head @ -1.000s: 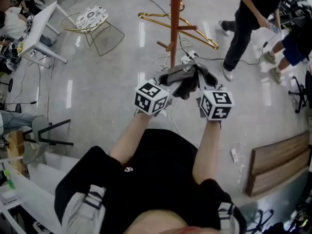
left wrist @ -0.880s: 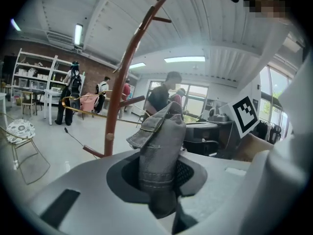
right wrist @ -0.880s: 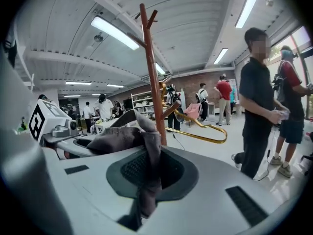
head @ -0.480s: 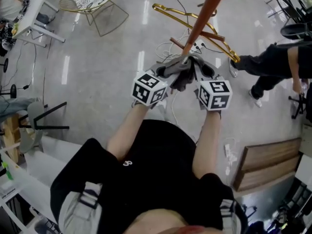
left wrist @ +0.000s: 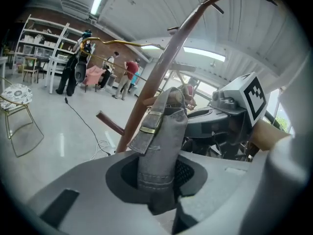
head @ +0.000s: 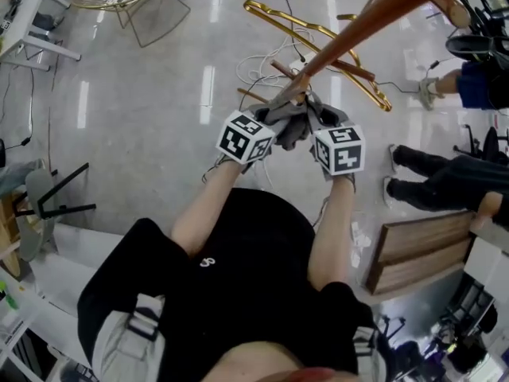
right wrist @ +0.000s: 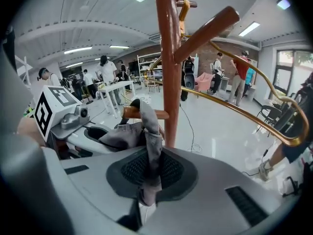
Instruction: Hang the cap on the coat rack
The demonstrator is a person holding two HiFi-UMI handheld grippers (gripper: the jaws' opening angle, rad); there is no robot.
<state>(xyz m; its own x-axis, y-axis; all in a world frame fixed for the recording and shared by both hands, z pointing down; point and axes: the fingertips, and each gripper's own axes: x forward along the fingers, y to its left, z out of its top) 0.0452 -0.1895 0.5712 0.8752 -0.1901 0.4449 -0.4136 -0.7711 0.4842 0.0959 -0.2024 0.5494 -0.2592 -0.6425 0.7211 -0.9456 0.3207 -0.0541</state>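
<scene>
A grey cap (head: 296,122) is stretched between my two grippers, right against the lower pegs of the brown wooden coat rack (head: 359,27). My left gripper (head: 273,122) is shut on the cap's back strap (left wrist: 157,146), which carries a brass buckle. My right gripper (head: 320,124) is shut on a fold of the cap's fabric (right wrist: 149,140). In the right gripper view the cap drapes against a short peg (right wrist: 157,114) just in front of the rack's pole (right wrist: 168,67). In the left gripper view the pole (left wrist: 164,72) rises slanted behind the strap.
A gold curved bar (head: 314,32) lies around the rack's base, with cables (head: 258,64) on the floor. A wire chair (head: 147,2) and white table (head: 36,22) stand at top left. A person's legs (head: 433,183) and a wooden board (head: 413,251) are at right.
Both grippers, still holding the cap, have closed in on the rack's lower pegs. The head view has swung, so the pole now slants to the upper right. The people at right have shifted.
</scene>
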